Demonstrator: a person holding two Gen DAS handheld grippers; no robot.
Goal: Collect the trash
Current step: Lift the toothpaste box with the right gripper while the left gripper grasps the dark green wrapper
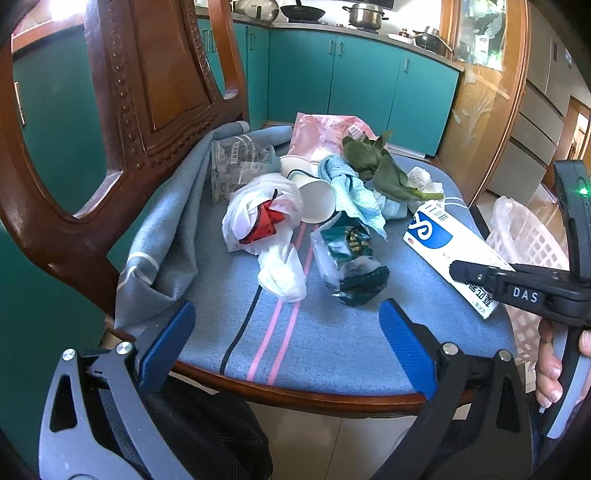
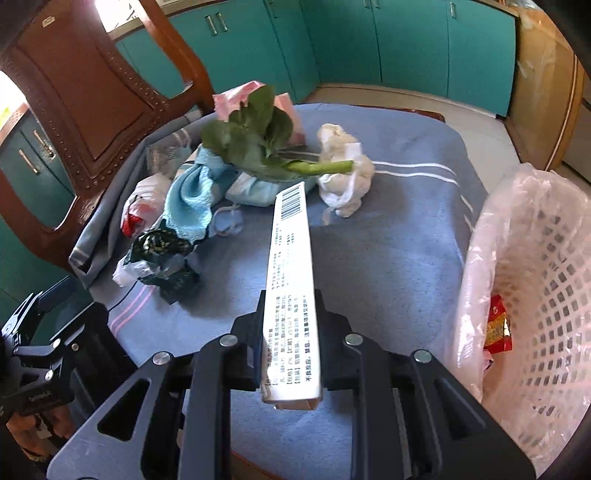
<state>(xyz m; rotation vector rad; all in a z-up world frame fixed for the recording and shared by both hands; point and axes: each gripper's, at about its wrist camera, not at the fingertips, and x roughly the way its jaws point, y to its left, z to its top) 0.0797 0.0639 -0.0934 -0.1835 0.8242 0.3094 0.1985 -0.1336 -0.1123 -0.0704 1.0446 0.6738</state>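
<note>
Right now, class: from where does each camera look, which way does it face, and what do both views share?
Left wrist: on the open left tool, looking down over the blue striped seat cloth; a hand shows.
Right wrist: on the right tool, shut on the long white printed carton, beside the white lattice plastic basket.
Shared: carton, cloth, green leafy vegetable.

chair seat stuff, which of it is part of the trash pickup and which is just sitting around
Part of the job:
- white box, gripped by the right gripper
- lined basket
- vegetable leaves
- tissue wad
- paper cup
- white plastic bag
- green wrapper
- left gripper, open

Just there:
- blue cloth
- wooden chair
- pots
- teal cabinets
</note>
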